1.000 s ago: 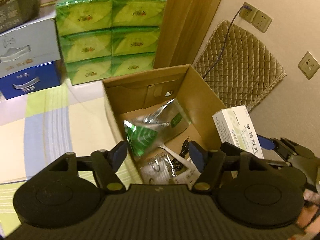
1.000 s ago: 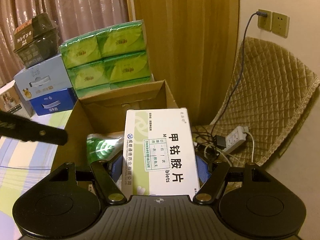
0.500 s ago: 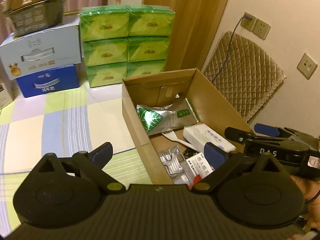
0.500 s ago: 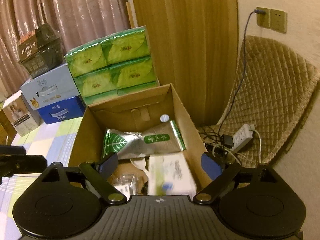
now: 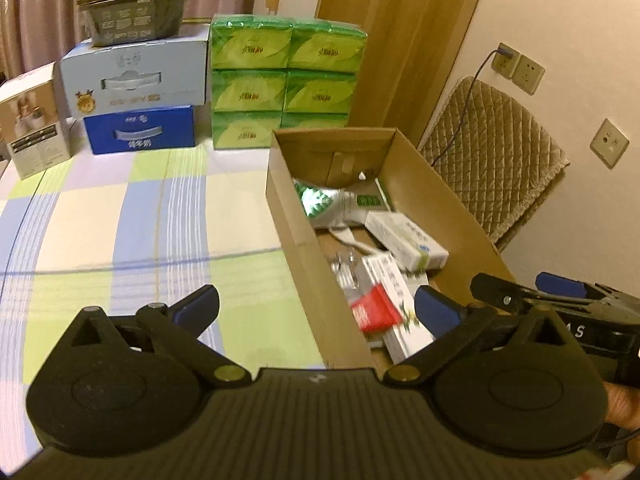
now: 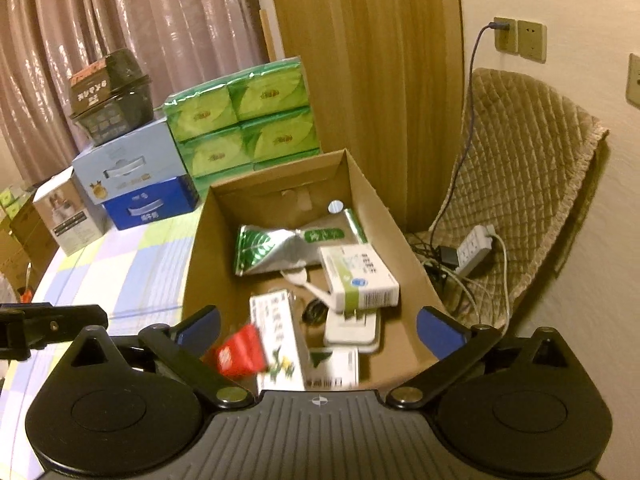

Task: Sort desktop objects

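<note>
An open cardboard carton point(image 5: 288, 216) stands on the checked tablecloth. In it lie a silver-green foil pouch point(image 5: 332, 204), a white-and-green medicine box point(image 5: 404, 236) and a white box with a red end point(image 5: 380, 304). My left gripper point(image 5: 316, 308) hovers over the carton's near left wall, jaws opening, nothing between them. My right gripper point(image 6: 318, 326) hangs above the carton's near end, jaws also opening and empty. From that side the medicine box point(image 6: 358, 276), the pouch point(image 6: 276, 250) and the red-ended box point(image 6: 276, 332) show inside the carton point(image 6: 196, 264).
Stacked green tissue packs point(image 5: 286, 80), two blue boxes point(image 5: 136, 76), a dark box point(image 5: 136, 4) and a white box point(image 5: 34, 120) line the table's far edge. A quilted chair point(image 5: 492, 152) and a power strip point(image 6: 476, 250) with cables are right of the carton.
Both grippers opened wide and drew back from the carton. The medicine box left the right gripper and now lies inside the carton beside the pouch.
</note>
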`<state>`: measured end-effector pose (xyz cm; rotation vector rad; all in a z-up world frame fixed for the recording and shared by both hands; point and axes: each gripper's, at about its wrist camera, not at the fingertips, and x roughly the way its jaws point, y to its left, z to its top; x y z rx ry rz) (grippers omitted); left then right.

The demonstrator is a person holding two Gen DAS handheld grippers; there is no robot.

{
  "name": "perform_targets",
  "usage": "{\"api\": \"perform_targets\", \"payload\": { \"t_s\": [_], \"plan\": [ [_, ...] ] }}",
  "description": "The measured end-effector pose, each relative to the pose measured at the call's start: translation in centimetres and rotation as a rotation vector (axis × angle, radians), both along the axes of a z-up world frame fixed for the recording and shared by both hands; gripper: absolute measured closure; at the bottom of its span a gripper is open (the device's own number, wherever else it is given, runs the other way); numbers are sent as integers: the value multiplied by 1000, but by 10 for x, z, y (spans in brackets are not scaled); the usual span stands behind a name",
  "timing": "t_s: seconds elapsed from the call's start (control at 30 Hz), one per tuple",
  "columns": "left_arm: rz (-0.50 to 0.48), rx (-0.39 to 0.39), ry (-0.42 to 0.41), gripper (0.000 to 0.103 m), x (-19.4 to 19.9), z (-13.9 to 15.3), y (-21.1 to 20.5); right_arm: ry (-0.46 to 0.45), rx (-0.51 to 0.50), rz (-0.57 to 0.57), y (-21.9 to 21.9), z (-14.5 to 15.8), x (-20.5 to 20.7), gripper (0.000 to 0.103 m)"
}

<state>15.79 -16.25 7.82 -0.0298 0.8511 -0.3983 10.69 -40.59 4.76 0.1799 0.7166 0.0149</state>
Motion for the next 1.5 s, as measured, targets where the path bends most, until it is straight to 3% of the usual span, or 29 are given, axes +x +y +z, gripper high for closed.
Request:
{"api": "perform_targets", "payload": {
  "t_s": [0.43,0.83,1.5],
  "plan": [
    [19,0,-32,1,-71,15,21,-7,-56,17,25,25,-60,2],
    [6,-1,-73,1,-103,27,41,-19,-80,-25,41,47,-107,2],
    [44,26,-80,1,-157,15,59,-58,-81,58,57,57,-165,2]
  ]
}}
